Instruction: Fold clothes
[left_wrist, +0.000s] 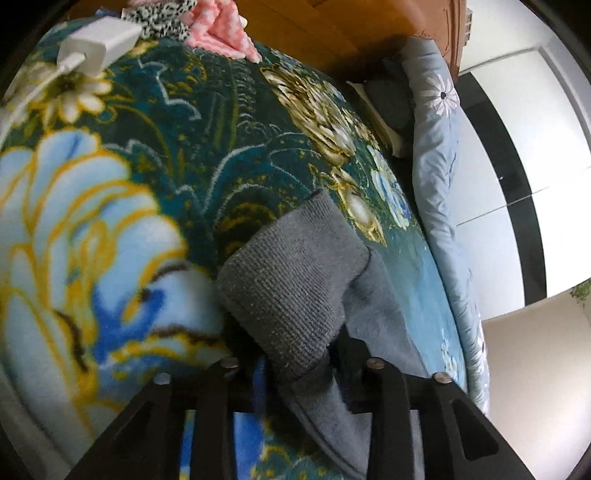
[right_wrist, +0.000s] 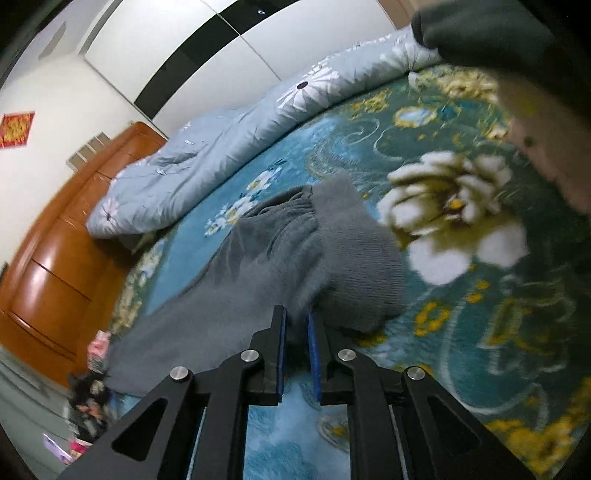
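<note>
The grey trousers (right_wrist: 236, 280) lie on the bed, spread over the flowered blanket (right_wrist: 461, 332), with the ribbed waistband (right_wrist: 362, 258) bunched and turned over at one end and the leg trailing off toward the bed's edge.

The main risk, as I judge it, is a lopsided fold. The fabric is thick and fuzzy, and the right tool (right_wrist: 295, 325) appears to pinch only a small tuck of it; a thin bite like that could slip out as soon as the cloth is lifted. The fleecy blanket may also cling and drag the lower layer out of line, so the edges would not meet. A third hazard is the left tool (left_wrist: 299, 373) carrying more layers than intended, since the waistband is doubled over it.

The right tool has its two blue pads (right_wrist: 314, 354) drawn close, with only a narrow gap, and grey cloth sits right at their tips; it seems to grip the edge beside the waistband. The left tool is mostly buried: the ribbed band (left_wrist: 291, 284) drapes over its front, so its fingertips are hidden and I cannot tell how wide it stands, though the cloth seems caught in it.
</note>
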